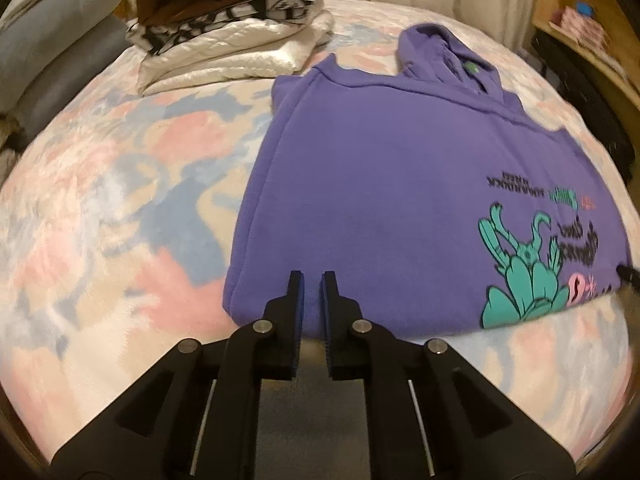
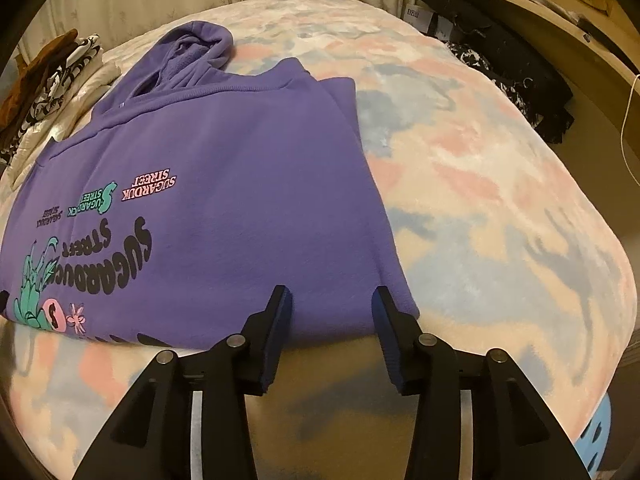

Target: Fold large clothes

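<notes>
A purple hoodie point(image 1: 400, 184) with a teal and black print lies on the bed, its sleeves folded in and its hood point(image 1: 440, 52) at the far end. It also shows in the right wrist view point(image 2: 224, 184). My left gripper point(image 1: 313, 280) is at the hoodie's near left hem; its jaws stand a narrow gap apart with purple cloth showing between them. My right gripper point(image 2: 330, 294) is open over the near right hem corner, holding nothing.
The bed has a pastel pink, blue and cream blanket point(image 1: 120, 200). A stack of folded clothes point(image 1: 232, 20) sits at the far left, also in the right wrist view point(image 2: 48, 92). Grey pillows point(image 1: 52, 48) lie at left. Dark clothes point(image 2: 508, 80) and a wooden desk point(image 2: 540, 12) stand at right.
</notes>
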Motion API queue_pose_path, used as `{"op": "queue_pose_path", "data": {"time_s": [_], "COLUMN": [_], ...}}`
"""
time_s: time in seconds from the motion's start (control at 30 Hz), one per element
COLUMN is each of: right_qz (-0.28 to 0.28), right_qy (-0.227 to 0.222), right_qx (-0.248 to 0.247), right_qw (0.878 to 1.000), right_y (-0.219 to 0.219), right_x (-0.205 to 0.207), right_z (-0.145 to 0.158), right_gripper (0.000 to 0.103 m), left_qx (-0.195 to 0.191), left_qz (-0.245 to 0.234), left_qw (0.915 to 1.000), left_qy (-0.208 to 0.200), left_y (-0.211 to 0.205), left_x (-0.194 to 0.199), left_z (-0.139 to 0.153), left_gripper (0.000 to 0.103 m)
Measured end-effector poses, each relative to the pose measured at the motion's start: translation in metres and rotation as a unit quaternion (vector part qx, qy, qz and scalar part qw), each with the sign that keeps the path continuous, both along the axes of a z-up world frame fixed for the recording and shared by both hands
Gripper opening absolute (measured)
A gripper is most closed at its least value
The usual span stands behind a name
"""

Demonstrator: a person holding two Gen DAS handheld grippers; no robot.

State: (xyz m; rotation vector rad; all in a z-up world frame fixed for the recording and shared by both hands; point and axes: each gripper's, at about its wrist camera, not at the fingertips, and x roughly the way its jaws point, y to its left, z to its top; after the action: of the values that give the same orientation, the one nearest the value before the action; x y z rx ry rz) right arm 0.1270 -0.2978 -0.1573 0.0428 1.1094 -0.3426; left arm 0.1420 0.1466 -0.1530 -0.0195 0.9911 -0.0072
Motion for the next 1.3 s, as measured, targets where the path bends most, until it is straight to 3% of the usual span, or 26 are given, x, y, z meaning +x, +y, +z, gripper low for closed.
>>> {"op": "queue_pose_path", "data": {"time_s": [0.1,0.17,0.23,0.3,0.63,0.9,1.07,1.17,1.3], "right_qz": [0.001,0.007,0.016,0.03,0.07,0.084,0.091,0.094,0.102], "right_qy": [0.012,0.02,0.03,0.042,0.046,-0.018,-0.068,-0.084,-0.068], "right_qx": [0.019,0.029,0.032,0.026,-0.002,-0.043,-0.022,-0.004,0.038], "right_qw": [1.0,0.999,0.999,0.998,0.997,0.995,0.993,0.992,0.992], "right_y": [-0.002,-0.003,-0.002,-0.001,-0.013,-0.02,-0.018,-0.013,-0.005], "right_x": [0.005,0.01,0.016,0.024,0.088,0.207,0.301,0.364,0.43], "right_z": [0.003,0.006,0.01,0.015,0.064,0.131,0.16,0.157,0.132], "right_gripper": [0.054,0.062,0.064,0.064,0.064,0.071,0.071,0.071,0.071], "left_qx": [0.008,-0.01,-0.03,-0.024,0.049,0.068,0.036,0.03,0.009], "left_qz": [-0.018,-0.034,-0.043,-0.052,-0.121,-0.133,-0.11,-0.097,-0.088], "left_qw": [0.9996,0.9987,0.9979,0.9978,0.9908,0.9881,0.9925,0.9943,0.9951], "left_qy": [0.02,0.037,0.039,0.032,0.036,0.036,0.04,0.03,0.043], "left_y": [-0.004,-0.003,0.0,-0.001,-0.03,-0.07,-0.088,-0.103,-0.118], "left_x": [0.005,0.013,0.02,0.029,0.109,0.22,0.311,0.359,0.41], "left_z": [0.006,0.014,0.024,0.037,0.081,0.11,0.117,0.111,0.084], "left_gripper": [0.013,0.023,0.041,0.046,0.048,0.049,0.049,0.049,0.049]}}
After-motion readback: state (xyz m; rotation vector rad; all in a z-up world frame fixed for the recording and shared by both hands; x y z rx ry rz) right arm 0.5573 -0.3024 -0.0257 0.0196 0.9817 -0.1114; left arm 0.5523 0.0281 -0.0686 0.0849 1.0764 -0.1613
